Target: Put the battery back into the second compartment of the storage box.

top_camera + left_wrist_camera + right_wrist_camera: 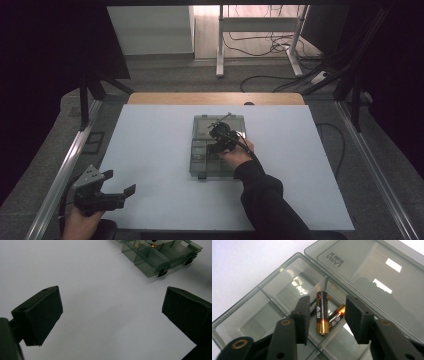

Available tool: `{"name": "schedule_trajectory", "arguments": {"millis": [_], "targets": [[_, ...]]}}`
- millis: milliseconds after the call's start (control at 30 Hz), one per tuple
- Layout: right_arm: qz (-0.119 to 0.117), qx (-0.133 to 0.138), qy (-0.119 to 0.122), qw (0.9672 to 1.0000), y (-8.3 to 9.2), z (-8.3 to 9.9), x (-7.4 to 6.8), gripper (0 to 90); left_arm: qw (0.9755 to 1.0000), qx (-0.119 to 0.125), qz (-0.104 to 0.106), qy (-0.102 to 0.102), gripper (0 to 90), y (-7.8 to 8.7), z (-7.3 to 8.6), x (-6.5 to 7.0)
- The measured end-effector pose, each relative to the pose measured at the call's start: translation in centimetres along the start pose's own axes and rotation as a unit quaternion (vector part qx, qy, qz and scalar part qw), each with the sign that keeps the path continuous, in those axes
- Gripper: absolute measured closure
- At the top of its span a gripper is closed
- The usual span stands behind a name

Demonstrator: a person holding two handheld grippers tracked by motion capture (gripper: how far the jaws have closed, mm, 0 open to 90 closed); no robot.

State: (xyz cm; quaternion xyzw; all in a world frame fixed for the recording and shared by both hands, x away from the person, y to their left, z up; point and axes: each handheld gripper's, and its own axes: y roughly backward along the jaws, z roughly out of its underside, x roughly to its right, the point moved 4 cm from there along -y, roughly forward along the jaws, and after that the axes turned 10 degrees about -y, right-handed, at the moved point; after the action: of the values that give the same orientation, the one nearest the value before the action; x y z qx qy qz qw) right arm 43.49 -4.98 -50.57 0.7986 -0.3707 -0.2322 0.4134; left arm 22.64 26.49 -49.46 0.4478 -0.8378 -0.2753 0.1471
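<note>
Nearest you, at the tabletop's (150, 150) left front corner, your left gripper (119, 184) rests idle with its fingers (41, 315) wide apart and nothing between them; the smoky plastic organizer box (160, 257) lies well ahead of it.

Farther out, mid-tabletop, your right gripper (327, 315) hangs over that open organizer box (218, 146), its fingers (303, 317) apart and clamped on nothing. An upright-leaning battery (322, 312) stands between them in one compartment, not touched by either pad as far as I can tell. A second battery (336, 316) lies slanted just behind it, and a third (313, 305) peeks out beside the left finger.

Judge the batteries as small, stiff, dense for their size and smooth-skinned, so they will likely roll or squirt sideways under an off-centre pinch. Take one across the middle of its barrel, pads square to its sides, not at the rounded ends.

Beyond the compartments, the box's hinged lid (372, 277) lies flat open.
</note>
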Motion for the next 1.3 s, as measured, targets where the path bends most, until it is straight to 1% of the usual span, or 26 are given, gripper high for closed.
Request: {"name": "schedule_trajectory", "arguments": {"millis": [67,100,133,200,233,300,333,367,433,467,567,633,700,767,867,967,1200,1300], "targets": [[-0.002,0.002,-0.002,1.0000,0.1,0.0,0.0,49.6,1.0000,0.000,0.000,0.000,3.7,0.0,0.0,0.0],[-0.004,0.004,-0.004,1.0000,0.2,-0.1,0.1,47.5,1.0000,0.000,0.000,0.000,3.7,0.0,0.0,0.0],[-0.012,0.007,-0.004,0.9999,0.5,-0.1,0.1,44.0,1.0000,0.000,0.000,0.000,3.6,0.0,0.0,0.0],[-0.015,0.008,-0.003,0.9999,0.6,-0.1,0.1,42.6,1.0000,0.000,0.000,0.000,3.7,0.0,0.0,0.0],[-0.014,0.011,0.004,0.9998,0.8,-0.1,0.0,39.2,1.0000,0.000,0.000,0.000,3.6,0.0,0.0,0.0],[-0.017,0.013,0.006,0.9998,1.0,-0.1,-0.1,37.6,1.0000,0.000,0.000,0.000,3.6,0.0,0.0,0.0],[-0.020,0.015,0.012,0.9996,1.2,-0.1,-0.2,34.1,1.0000,0.000,0.000,0.000,3.6,0.0,0.0,0.0],[-0.020,0.015,0.012,0.9996,1.2,-0.1,-0.2,34.1,1.0000,0.000,0.000,0.000,3.6,0.0,0.0,0.0],[-0.026,0.015,0.020,0.9994,1.6,0.0,-0.4,28.9,1.0000,0.000,-0.001,0.000,3.6,0.0,0.0,0.0],[-0.026,0.015,0.020,0.9994,1.6,0.0,-0.4,28.9,1.0000,0.000,-0.001,0.000,3.6,0.0,0.0,0.0],[-0.029,0.016,0.029,0.9990,1.8,0.3,-0.7,21.2,1.0000,-0.001,-0.001,0.000,3.7,0.0,0.0,0.0],[-0.032,0.015,0.031,0.9989,1.9,0.3,-0.7,19.8,1.0000,-0.001,-0.001,0.000,3.6,0.0,0.0,0.0],[-0.033,0.015,0.035,0.9987,2.0,0.4,-0.8,15.9,1.0000,-0.001,-0.001,0.000,3.6,0.0,0.0,0.0],[-0.033,0.013,0.039,0.9986,2.1,0.6,-0.8,14.7,1.0000,0.000,-0.001,0.000,3.6,0.0,0.0,0.0],[-0.036,0.017,0.046,0.9982,2.4,0.8,-0.9,12.5,1.0000,-0.001,-0.001,0.000,3.6,0.0,0.0,0.0],[-0.036,0.020,0.046,0.9981,2.6,0.9,-0.9,12.0,1.0000,-0.001,-0.001,0.000,3.6,0.0,0.0,0.0],[-0.047,0.025,0.046,0.9975,3.3,1.4,-0.9,9.5,1.0000,0.000,-0.001,0.000,3.6,0.0,0.0,0.0],[-0.050,0.020,0.044,0.9976,3.5,1.5,-0.9,7.7,1.0000,-0.001,-0.001,0.000,3.6,0.0,0.0,0.0]]}}
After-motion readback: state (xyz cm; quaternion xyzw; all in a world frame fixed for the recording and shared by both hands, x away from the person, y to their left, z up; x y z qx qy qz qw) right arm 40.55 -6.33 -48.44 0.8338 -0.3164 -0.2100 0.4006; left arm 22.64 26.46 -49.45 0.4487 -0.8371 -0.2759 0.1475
